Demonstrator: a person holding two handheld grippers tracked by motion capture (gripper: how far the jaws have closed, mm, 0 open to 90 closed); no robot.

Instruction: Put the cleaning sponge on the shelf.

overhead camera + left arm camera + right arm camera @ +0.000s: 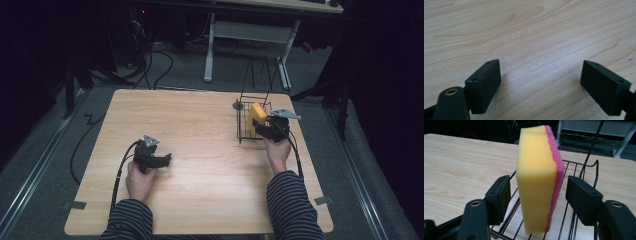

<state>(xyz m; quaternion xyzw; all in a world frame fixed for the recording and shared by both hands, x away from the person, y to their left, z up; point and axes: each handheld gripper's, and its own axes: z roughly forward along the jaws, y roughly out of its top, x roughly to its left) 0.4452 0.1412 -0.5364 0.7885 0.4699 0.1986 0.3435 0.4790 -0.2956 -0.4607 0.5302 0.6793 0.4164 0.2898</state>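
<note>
The yellow foam sponge with a pink scouring face point(537, 180) stands on edge in the black wire basket point(579, 167), between the right gripper point(537, 195)'s spread jaws, apparently untouched. Light and squashy; grip its broad faces gently. Left gripper point(540, 82) gapes empty over the counter point(524, 30).

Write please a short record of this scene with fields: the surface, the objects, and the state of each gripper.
surface: wooden table
objects: yellow sponge with a pink scrub layer, standing on edge in a black wire basket near the table's far right
left gripper: open, low over bare wood
right gripper: open, one jaw on each side of the sponge, a gap visible at both
</note>
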